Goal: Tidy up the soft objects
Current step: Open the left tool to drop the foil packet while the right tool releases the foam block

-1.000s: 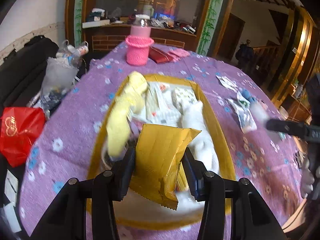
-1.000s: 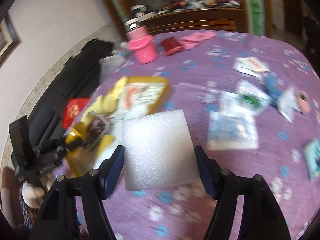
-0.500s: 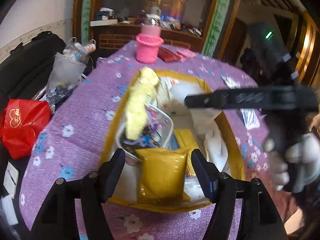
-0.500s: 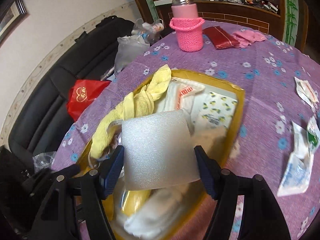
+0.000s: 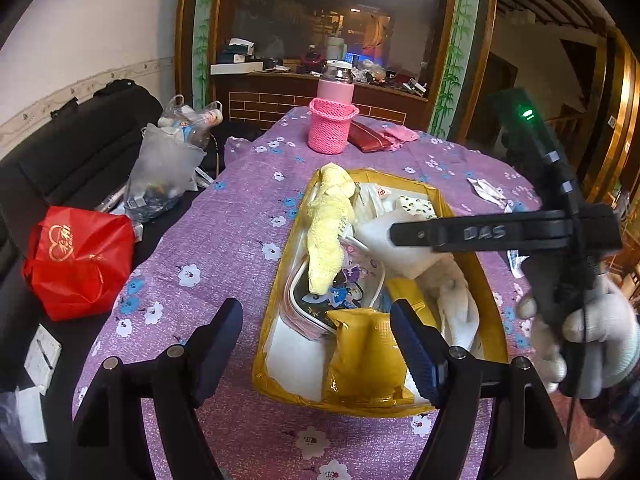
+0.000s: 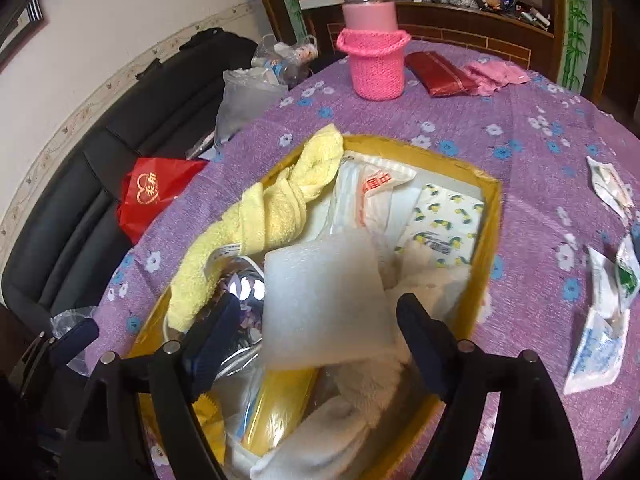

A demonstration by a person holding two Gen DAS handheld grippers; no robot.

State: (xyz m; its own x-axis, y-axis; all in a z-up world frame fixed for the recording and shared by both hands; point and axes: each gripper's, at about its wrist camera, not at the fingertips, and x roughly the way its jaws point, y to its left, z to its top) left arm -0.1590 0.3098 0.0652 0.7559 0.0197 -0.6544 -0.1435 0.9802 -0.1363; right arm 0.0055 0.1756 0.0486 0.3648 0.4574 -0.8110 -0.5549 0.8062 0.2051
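A: Foam sheet (image 6: 324,300) lies atop the pile in yellow box (image 6: 490,216), btwn right claw (image 6: 320,320) pads, jaws opening, not pinching.

B: Light, squashy; take by edges. Left claw (image 5: 316,344) opening too, gold pouch (image 5: 362,360) loose below.

- A purple tablecloth (image 6: 460,128) is showing white and blue flowers.
- A gold-yellow box (image 6: 490,240) is sitting under the right gripper, holding a pale yellow towel (image 6: 260,220), a white foam sheet (image 6: 324,300) and a white pack with yellow lemons (image 6: 448,216).
- A gold packet (image 5: 364,360) is lying below the left gripper.
- Far ahead, a pink knitted holder (image 6: 376,64) is wrapping a pink bottle (image 6: 370,12).
- A dark red pouch (image 6: 440,74) is lying beside it.
- Off left, a red bag (image 5: 78,260) is showing gold print.
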